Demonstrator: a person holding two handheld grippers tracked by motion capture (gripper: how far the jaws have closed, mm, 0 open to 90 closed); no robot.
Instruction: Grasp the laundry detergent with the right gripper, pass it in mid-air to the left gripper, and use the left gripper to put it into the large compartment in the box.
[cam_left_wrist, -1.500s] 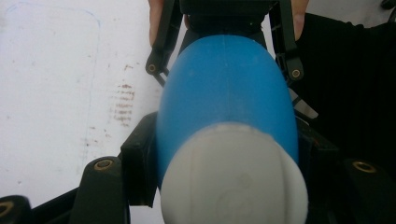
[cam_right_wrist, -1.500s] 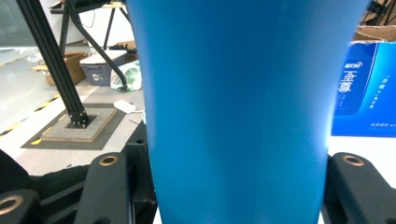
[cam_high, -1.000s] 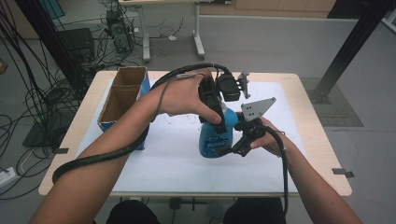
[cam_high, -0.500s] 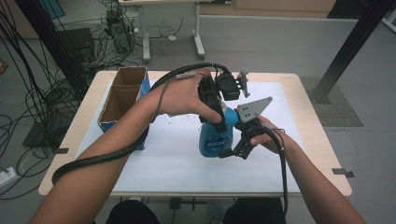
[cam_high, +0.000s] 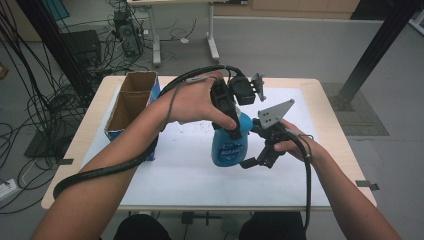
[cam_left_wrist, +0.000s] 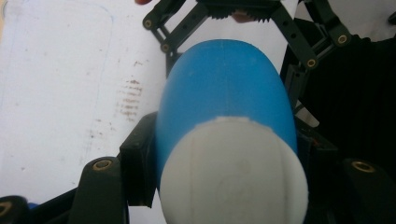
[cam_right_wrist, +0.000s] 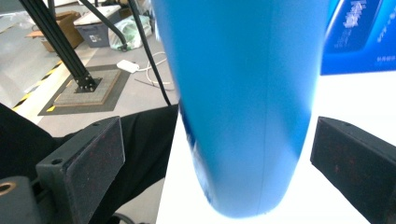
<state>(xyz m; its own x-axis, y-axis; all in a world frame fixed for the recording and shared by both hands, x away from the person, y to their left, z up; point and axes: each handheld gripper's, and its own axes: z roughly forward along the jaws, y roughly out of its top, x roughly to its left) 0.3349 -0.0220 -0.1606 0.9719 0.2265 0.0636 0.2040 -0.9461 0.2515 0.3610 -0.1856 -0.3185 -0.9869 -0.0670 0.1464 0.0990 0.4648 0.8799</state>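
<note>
While the blue bottle (cam_high: 229, 145) hangs upright above the middle of the white sheet (cam_high: 180, 170), its long axis runs from a white cap (cam_left_wrist: 233, 172) at the top to a rounded base below. Around its neck the left gripper (cam_high: 231, 122) is clamped from above. Low on the bottle's right side, the right gripper (cam_high: 256, 161) has just been spreading its jaws, which now stand wide on either side of the lower body without pressing it. So the left hand (cam_high: 192, 102) carries the bottle. A cardboard box (cam_high: 131, 107) sits at the table's far left.
</note>
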